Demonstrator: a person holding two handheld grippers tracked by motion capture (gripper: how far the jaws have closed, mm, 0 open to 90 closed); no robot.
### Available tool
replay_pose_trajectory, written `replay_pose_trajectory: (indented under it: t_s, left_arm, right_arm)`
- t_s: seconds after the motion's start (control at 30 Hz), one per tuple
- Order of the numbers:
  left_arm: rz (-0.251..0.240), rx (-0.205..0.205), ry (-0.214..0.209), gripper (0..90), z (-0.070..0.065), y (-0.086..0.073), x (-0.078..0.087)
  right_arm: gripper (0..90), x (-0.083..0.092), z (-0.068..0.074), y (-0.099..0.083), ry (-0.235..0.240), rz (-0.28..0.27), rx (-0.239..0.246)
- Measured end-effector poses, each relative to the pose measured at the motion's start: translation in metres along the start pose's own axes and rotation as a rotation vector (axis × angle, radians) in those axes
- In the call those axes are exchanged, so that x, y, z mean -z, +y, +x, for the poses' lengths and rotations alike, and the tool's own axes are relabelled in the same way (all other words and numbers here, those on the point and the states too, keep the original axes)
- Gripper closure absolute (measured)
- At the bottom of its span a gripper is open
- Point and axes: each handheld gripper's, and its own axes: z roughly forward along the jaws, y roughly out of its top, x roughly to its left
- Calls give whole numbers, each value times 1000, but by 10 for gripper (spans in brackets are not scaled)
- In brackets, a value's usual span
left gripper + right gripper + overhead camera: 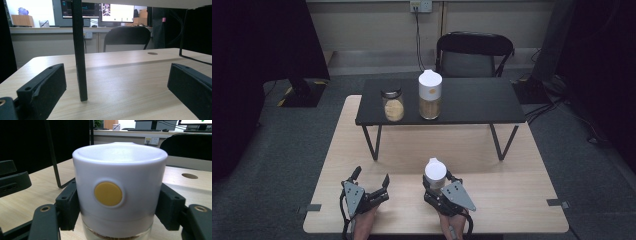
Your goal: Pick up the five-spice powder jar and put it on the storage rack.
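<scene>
Jaws of right gripper (117, 205) clamp white-lidded jar (120, 187), base cut off, left gripper (371, 181) open.

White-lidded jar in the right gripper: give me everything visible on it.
The jar stands upright on the light wooden table, near the front edge. A tall, smooth white lid, plastic by its look, covers most of it; a round yellow button sits on the side. Below is a clear body holding something tan. The right gripper is shut on it, black jaws pressing opposite sides of the lid. Nothing else touches it.
</scene>
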Motion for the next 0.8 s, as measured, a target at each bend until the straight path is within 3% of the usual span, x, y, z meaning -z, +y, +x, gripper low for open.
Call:
replay_pose_trajectory:
  t_s: [0.33,0.8]
  left_arm:
    - [0,0,0,14,0,0,0]
    - [0,0,0,14,0,0,0]
  right_arm:
    - [301,2,-1,5,-7,-8,-19]
    - [301,6,-2,12,-8,-15,-11]
